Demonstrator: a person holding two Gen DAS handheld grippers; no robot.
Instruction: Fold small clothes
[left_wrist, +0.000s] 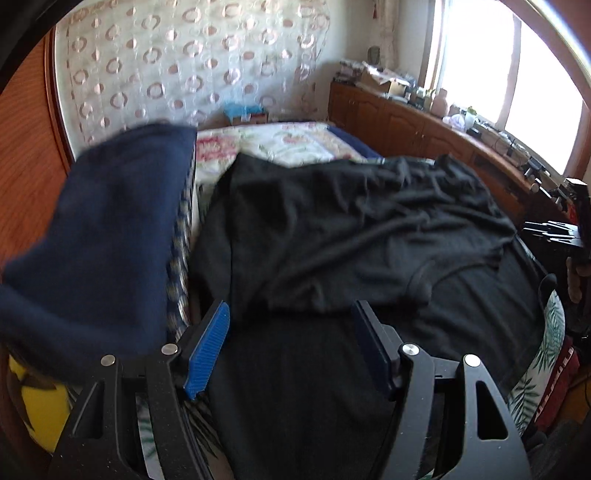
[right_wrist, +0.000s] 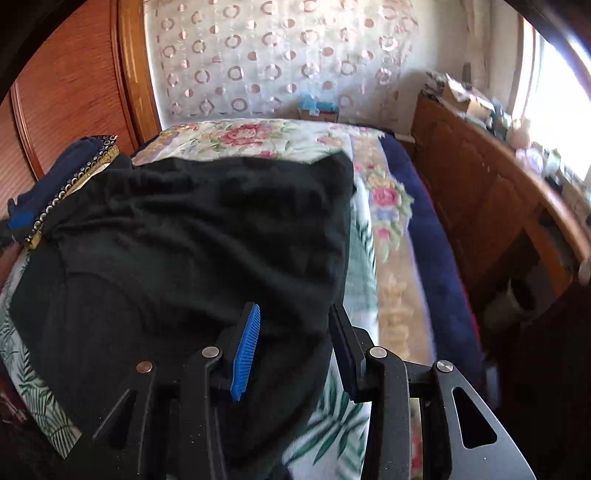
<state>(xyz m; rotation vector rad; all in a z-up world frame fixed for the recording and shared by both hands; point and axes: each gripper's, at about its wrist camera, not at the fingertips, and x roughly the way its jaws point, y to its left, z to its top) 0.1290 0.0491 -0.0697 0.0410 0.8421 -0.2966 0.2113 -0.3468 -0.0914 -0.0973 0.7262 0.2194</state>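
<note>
Black garment (left_wrist: 332, 229) lies rumpled ahead of both tongs, its right edge between the spread right gripper (right_wrist: 295, 347); left gripper (left_wrist: 291, 347) gapes empty.

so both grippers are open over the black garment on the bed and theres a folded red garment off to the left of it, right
Not quite: the garment to the left is navy blue, not red, as the left wrist view shows. The rest holds: the left gripper and the right gripper are both open over the black garment spread on the bed.
</note>
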